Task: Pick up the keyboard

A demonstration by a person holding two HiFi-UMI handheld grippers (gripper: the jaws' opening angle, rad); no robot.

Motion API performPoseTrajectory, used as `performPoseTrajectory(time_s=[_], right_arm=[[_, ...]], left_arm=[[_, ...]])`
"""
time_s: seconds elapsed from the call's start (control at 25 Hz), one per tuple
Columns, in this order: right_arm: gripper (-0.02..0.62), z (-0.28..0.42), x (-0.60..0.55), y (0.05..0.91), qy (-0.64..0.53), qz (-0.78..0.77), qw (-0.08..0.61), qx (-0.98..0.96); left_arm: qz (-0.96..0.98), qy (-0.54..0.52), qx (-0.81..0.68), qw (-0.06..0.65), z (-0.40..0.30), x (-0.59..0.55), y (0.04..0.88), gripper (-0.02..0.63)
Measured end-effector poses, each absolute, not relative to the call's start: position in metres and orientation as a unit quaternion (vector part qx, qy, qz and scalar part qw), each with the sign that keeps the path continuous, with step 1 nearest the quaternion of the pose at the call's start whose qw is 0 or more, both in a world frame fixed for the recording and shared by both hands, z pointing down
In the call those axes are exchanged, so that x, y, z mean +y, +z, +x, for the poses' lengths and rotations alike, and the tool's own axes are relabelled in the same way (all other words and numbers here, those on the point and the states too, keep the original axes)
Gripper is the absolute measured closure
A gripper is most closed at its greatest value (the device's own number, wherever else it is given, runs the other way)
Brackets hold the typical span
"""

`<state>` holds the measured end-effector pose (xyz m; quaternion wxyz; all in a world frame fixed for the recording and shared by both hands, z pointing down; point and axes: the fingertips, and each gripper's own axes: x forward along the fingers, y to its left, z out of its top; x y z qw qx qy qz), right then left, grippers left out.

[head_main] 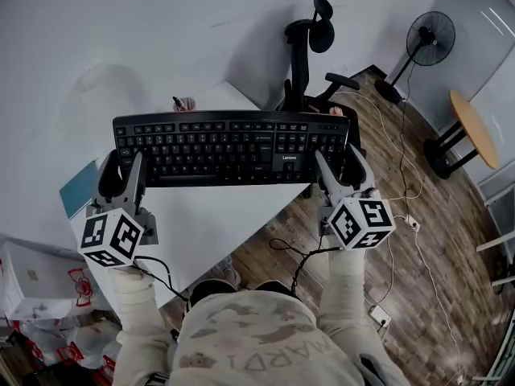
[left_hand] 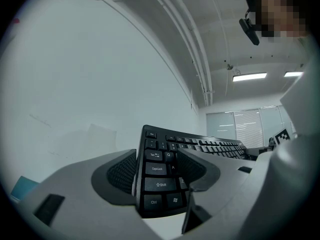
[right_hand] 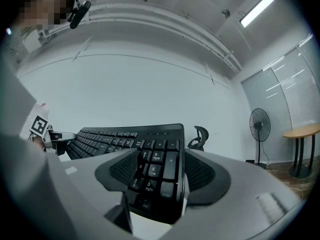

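A black full-size keyboard (head_main: pixel 233 147) hangs level in the air above the white table (head_main: pixel 217 215), keys facing up. My left gripper (head_main: pixel 121 169) is shut on its left end and my right gripper (head_main: pixel 346 166) is shut on its right end. In the left gripper view the keyboard (left_hand: pixel 160 171) stands edgewise between the two pads, at the Shift and Ctrl keys. In the right gripper view the number-pad end of the keyboard (right_hand: pixel 155 171) is clamped between the pads in the same way. Both grippers point level.
A black office chair (head_main: pixel 310 47) stands behind the table's far corner. A standing fan (head_main: pixel 426 43) and a round wooden side table (head_main: pixel 475 127) are at the right. Cables (head_main: pixel 402 207) trail over the wood floor. A blue notebook (head_main: pixel 79 187) lies on the table's left.
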<state>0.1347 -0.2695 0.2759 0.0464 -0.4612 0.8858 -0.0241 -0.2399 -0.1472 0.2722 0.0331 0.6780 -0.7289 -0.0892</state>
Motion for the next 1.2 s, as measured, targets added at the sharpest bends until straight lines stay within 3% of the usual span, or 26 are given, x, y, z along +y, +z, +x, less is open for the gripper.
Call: performPoseTrajectory(time_s=[1.2], right_arm=[[0.298,0.140,-0.260,0.263,-0.004,-0.459,0.061,0.887]], left_arm=[[0.676,-0.096,-0.730,0.021,-0.235,-0.140,0.261,0.348]])
